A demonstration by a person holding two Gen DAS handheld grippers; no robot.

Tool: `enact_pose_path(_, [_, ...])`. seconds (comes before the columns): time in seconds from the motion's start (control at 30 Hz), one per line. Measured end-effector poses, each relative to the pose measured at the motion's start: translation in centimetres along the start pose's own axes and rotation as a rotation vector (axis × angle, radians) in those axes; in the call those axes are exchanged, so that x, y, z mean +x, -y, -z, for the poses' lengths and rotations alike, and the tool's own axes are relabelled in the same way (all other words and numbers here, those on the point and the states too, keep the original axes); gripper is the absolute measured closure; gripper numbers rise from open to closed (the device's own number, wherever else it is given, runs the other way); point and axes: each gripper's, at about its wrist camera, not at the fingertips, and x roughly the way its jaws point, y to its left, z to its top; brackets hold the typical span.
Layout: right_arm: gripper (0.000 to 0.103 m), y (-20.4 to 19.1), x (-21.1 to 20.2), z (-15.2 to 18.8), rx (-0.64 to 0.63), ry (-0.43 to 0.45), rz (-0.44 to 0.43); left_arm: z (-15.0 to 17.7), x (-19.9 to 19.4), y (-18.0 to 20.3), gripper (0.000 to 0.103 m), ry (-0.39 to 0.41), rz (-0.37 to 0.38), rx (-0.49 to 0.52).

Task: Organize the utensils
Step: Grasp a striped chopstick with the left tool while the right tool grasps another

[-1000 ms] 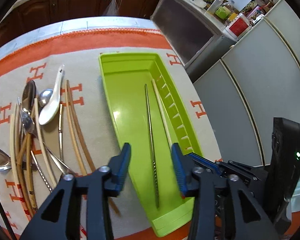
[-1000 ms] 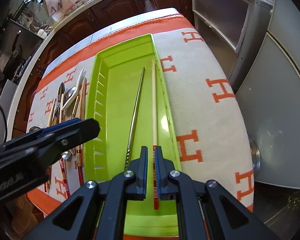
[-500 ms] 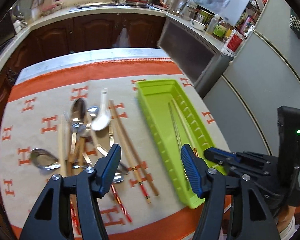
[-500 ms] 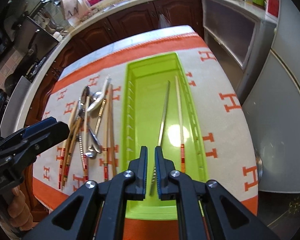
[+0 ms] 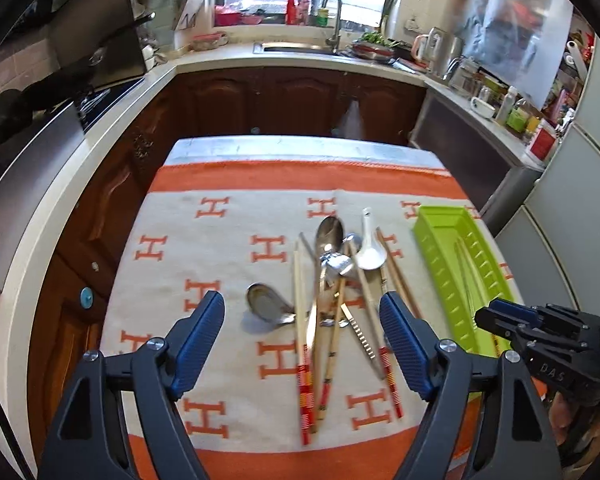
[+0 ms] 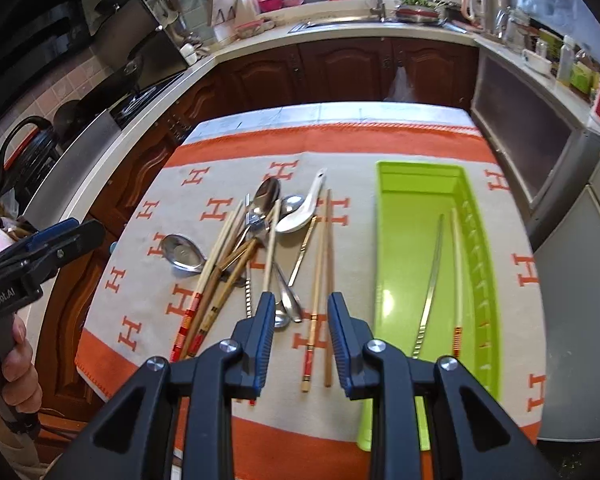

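A pile of spoons and chopsticks [image 5: 332, 292] lies on the orange-and-cream cloth, also in the right wrist view [image 6: 256, 240]. A white ceramic spoon [image 6: 302, 210] lies at its far side. A green tray [image 6: 432, 248] on the right holds a metal chopstick [image 6: 430, 288] and a cream chopstick [image 6: 456, 272]; the tray also shows in the left wrist view [image 5: 456, 276]. My left gripper [image 5: 302, 344] is wide open and empty, high above the pile. My right gripper [image 6: 300, 340] is open and empty above the near ends of two wooden chopsticks [image 6: 322, 280].
The table stands in a kitchen, with dark wood cabinets [image 5: 292, 100] beyond its far edge. A grey fridge [image 6: 580, 280] stands close on the right. A steel counter [image 5: 28, 168] runs along the left. The cloth [image 5: 220, 248] is bare left of the pile.
Both grippers have pulled back and up from the tray and swung left toward the pile. The left gripper opened wider. The right gripper went from shut to open.
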Motion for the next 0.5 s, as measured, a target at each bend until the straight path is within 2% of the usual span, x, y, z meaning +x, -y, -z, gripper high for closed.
enact_pose_path(0.1, [0.076, -0.8, 1.6, 0.1, -0.007, -0.044, -0.028, 1.5, 1.6, -1.4, 0.025, -0.048, -0.007, -0.016])
enact_pose_path(0.23, [0.076, -1.6, 3.7, 0.3, -0.014, -0.074, -0.044, 3.8, 5.0, -2.7, 0.027, -0.150, 0.034, -0.051])
enact_pose_path(0.3, [0.076, -1.8, 4.6, 0.4, -0.008, -0.089, -0.059, 4.7, 6.4, -3.0, 0.037, -0.194, 0.055, -0.068])
enact_pose_path(0.4, [0.077, -2.3, 5.9, 0.6, -0.022, -0.106, -0.064, 6.0, 8.8, -3.3, 0.057, -0.269, 0.114, -0.101])
enact_pose_path(0.47, [0.080, -2.8, 6.8, 0.7, -0.046, -0.123, -0.059, 6.4, 10.1, -3.1, 0.074, -0.301, 0.143, -0.120])
enact_pose_path(0.5, [0.083, -3.0, 7.1, 0.8, -0.056, -0.130, -0.058, 6.5, 10.7, -3.2, 0.078, -0.315, 0.155, -0.127])
